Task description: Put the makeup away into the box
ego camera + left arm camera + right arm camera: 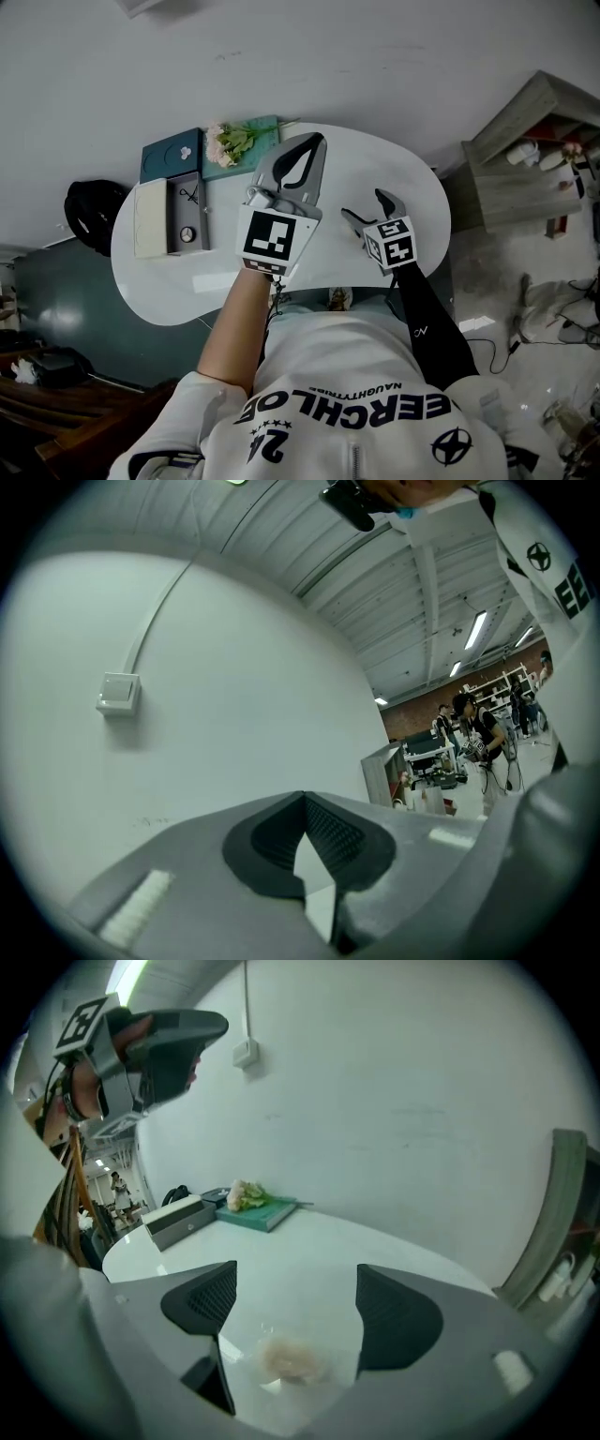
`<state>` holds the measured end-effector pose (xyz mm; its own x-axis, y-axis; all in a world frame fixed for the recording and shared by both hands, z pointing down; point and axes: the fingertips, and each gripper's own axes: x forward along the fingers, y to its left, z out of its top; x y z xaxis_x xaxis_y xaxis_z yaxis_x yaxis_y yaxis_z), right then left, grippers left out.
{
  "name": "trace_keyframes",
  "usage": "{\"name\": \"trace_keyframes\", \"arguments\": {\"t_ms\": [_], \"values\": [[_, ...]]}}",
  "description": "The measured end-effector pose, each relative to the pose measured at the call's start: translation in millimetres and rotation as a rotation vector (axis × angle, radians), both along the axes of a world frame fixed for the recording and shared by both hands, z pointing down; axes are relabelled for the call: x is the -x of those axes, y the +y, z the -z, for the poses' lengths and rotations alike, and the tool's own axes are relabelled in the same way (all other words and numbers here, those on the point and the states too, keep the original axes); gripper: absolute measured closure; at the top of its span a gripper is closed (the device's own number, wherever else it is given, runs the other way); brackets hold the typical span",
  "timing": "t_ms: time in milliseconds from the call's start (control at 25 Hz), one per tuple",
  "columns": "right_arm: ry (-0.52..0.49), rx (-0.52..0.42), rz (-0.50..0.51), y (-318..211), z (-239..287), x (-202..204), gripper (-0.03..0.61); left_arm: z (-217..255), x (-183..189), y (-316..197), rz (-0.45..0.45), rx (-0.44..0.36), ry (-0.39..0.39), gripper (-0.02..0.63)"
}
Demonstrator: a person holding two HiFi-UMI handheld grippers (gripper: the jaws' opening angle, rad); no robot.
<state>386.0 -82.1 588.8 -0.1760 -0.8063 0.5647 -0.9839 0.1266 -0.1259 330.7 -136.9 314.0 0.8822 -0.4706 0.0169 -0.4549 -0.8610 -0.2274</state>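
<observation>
On the left of the white oval table [375, 159] stands a grey box [186, 216], open, with its white lid [150, 220] beside it; the right gripper view shows this box [183, 1221] far off. My left gripper [317, 141] is held high over the table, jaw tips together with nothing in them, and in its own view the left gripper [305, 797] faces the bare wall. My right gripper [364, 204] stands open low over the table's right part. Between its jaws [295, 1283] lies a pale blurred blob [291, 1361] on the tabletop; I cannot tell what it is.
Teal books [172, 155] with pale flowers [230, 142] lie behind the box. A small item [339, 300] sits at the table's near edge. A black bag [92, 214] lies off the left edge, and a grey shelf unit [525, 155] stands to the right.
</observation>
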Motion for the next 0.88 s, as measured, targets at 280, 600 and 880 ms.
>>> {"name": "trace_keyframes", "arguments": {"t_ms": [280, 600, 880], "values": [[-0.063, 0.215, -0.020, 37, -80, 13, 0.060, 1, 4, 3, 0.000, -0.014, -0.002, 0.612], [-0.097, 0.280, -0.032, 37, -91, 17, 0.199, 2, 9, 4, 0.000, -0.024, 0.002, 0.612], [-0.032, 0.293, -0.003, 33, -85, 14, 0.365, 3, 15, -2, 0.016, -0.022, 0.008, 0.612]]}}
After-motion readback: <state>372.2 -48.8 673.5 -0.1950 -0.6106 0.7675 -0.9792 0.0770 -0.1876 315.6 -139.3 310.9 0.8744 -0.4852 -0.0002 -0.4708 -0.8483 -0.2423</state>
